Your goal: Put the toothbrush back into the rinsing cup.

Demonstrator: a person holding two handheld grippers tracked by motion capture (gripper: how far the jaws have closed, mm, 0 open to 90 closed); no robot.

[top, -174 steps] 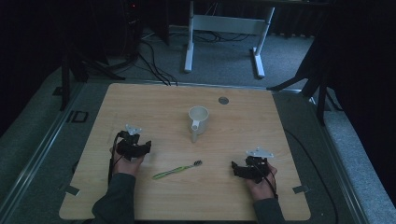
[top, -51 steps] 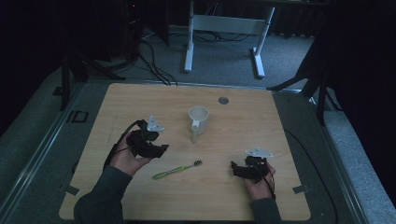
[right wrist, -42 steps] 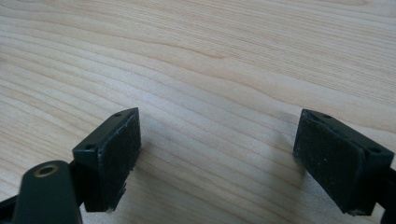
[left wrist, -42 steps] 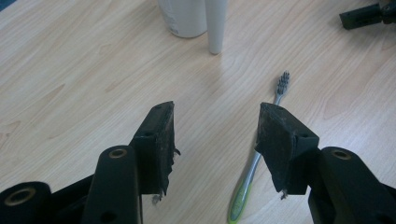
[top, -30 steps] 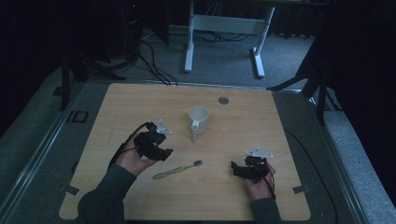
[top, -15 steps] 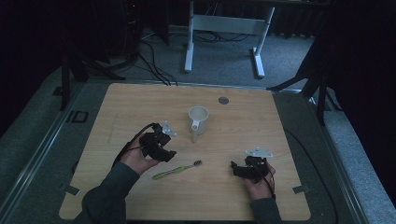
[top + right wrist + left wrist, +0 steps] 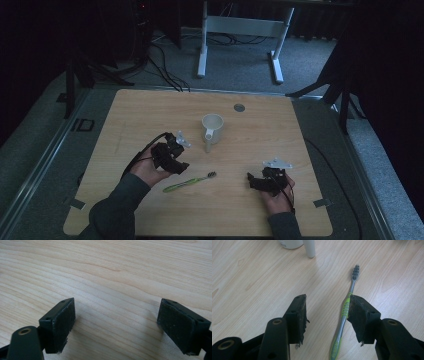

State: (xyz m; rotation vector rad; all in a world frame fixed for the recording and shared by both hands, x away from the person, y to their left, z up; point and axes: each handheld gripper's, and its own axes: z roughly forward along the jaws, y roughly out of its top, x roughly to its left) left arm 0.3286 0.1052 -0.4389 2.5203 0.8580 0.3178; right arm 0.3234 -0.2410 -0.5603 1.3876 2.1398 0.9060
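One green toothbrush lies flat on the wooden surface. One white mug stands beyond it. Left tongs straddle the handle, jaws just closing, one pad touching it. Right tongs gape over bare wood, well apart.

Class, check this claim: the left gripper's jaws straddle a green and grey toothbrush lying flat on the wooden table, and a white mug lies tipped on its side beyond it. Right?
One error: the white mug stands upright, its opening facing up, as the high view shows. The left gripper does straddle the green and grey toothbrush lying flat on the wooden table.
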